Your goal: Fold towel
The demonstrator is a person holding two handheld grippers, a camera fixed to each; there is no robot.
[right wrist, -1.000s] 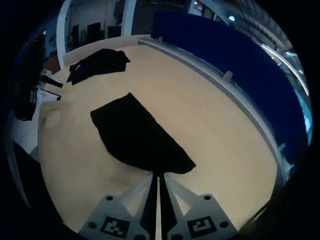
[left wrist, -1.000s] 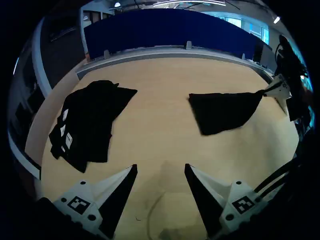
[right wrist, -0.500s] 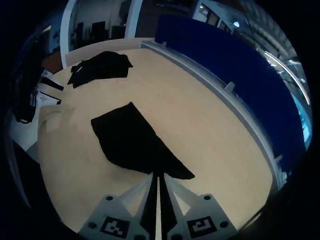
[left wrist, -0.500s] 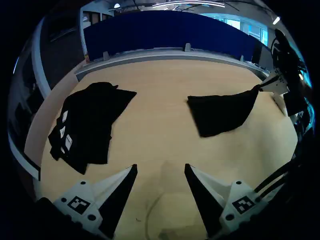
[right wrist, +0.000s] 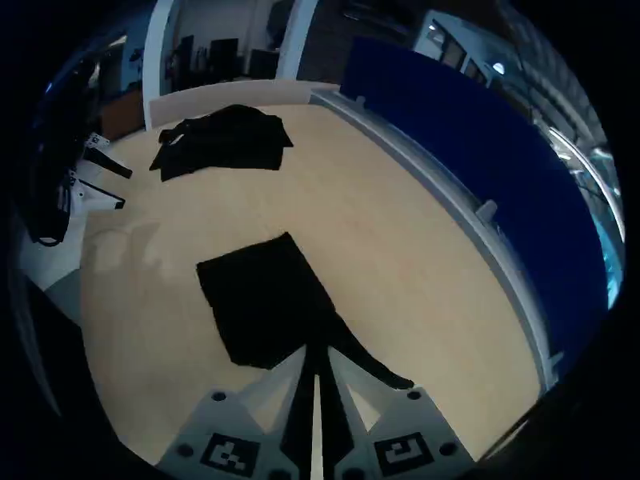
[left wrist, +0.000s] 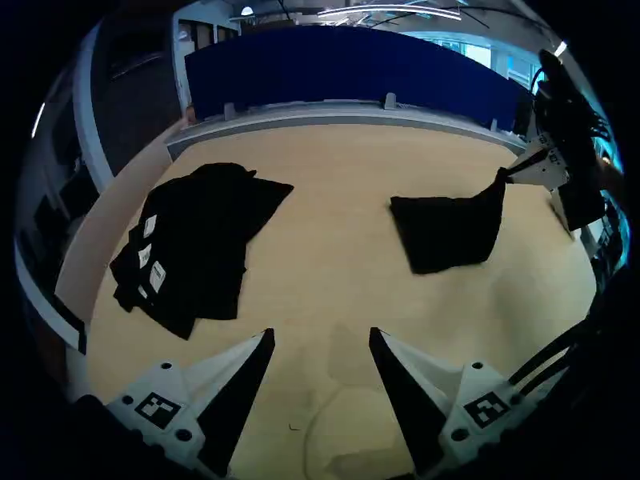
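We are looking across a pale wooden table [left wrist: 336, 248] that is taking up most of both views, with a long blue partition [left wrist: 344, 68] running along its far edge. A heap of black cloths [left wrist: 200, 240], some showing white labels [left wrist: 150, 252], is lying toward one end of the table. Well apart from it, the black towel [right wrist: 260, 300] is lying mostly flat on the bare wood, near the middle of the table. We are pinching one corner of the towel with the right gripper [right wrist: 317, 356]; its fingers are pressing together on the cloth and drawing that corner up off the surface into a narrow strip. We are holding the left gripper [left wrist: 320, 332] over the near side of the table with its fingers spread wide and gripping nothing.
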